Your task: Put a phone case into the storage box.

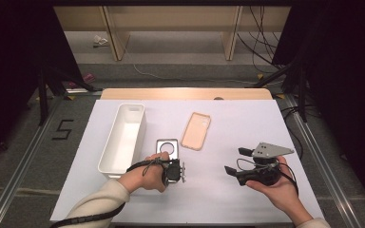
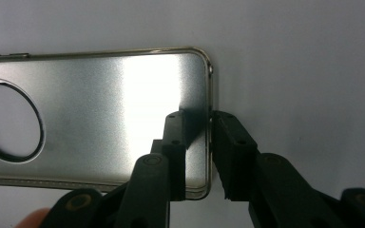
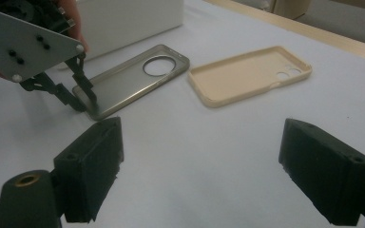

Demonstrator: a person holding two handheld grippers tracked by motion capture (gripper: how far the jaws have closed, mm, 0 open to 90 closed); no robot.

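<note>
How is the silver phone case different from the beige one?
The silver phone case looks metallic with one large round camera hole; the beige phone case is matte with small holes. The left gripper has its jaws astride the silver case's end wall; the beige case lies untouched. Both lie hollow side up.

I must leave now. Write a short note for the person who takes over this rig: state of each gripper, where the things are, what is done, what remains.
Left gripper: jaws straddle the short end rim of the silver phone case, one inside, one outside; whether they already pinch it is unclear.
Right gripper: open, nothing held, hovering above the table.
Silver case lies flat beside the white bin; beige phone case lies apart from it.
Done: left gripper placed on the rim.
Left: probably finish the grip and lift; neither case is in the bin.
</note>
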